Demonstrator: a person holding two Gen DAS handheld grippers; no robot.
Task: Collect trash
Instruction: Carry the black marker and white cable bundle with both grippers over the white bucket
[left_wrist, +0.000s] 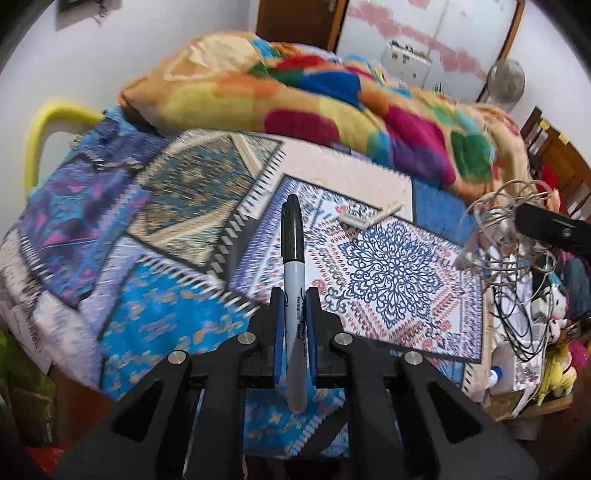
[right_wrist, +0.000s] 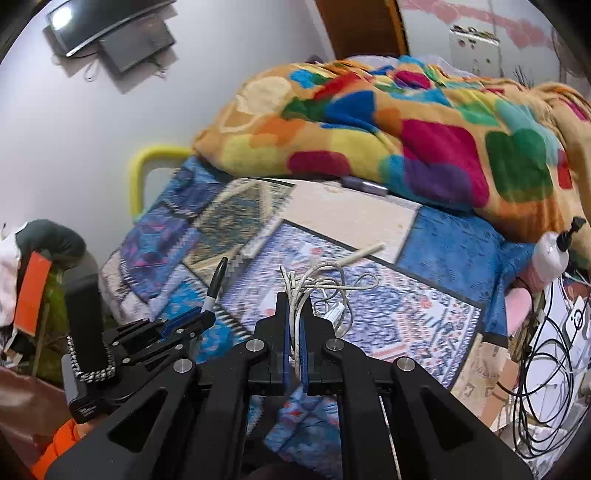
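Nearest the left wrist camera, the left claw (left_wrist: 294, 295) is clamped on a black-capped permanent marker (left_wrist: 294, 258), its blue pads (left_wrist: 279, 325) pressing the grey barrel from both sides; the marker stands along the fingers with its cap pointing away from the camera, raised above the bed. In the right wrist view the right claw (right_wrist: 293, 302) is pressed together on a tangle of white cable (right_wrist: 317, 284), whose loops spill out ahead of the fingertips and hang above the patchwork bedspread (right_wrist: 443, 254). That same view shows the left claw (right_wrist: 192, 319) off to the left with the marker (right_wrist: 216, 284) sticking up from it at a slant, and an orange sleeve (right_wrist: 59, 446) low in the corner. On the bedspread (left_wrist: 177, 325), well beyond both claws, lies a small pale stick-like scrap (left_wrist: 369, 218), resting on the blue-and-white patterned patch near a cream one. A crumpled, many-coloured blanket (left_wrist: 332, 107) is heaped along the far side of the bed, and a yellow bed rail (left_wrist: 37, 147) curves up at the left. To the right of the bed sits a clutter of black and white wires (right_wrist: 546, 369).
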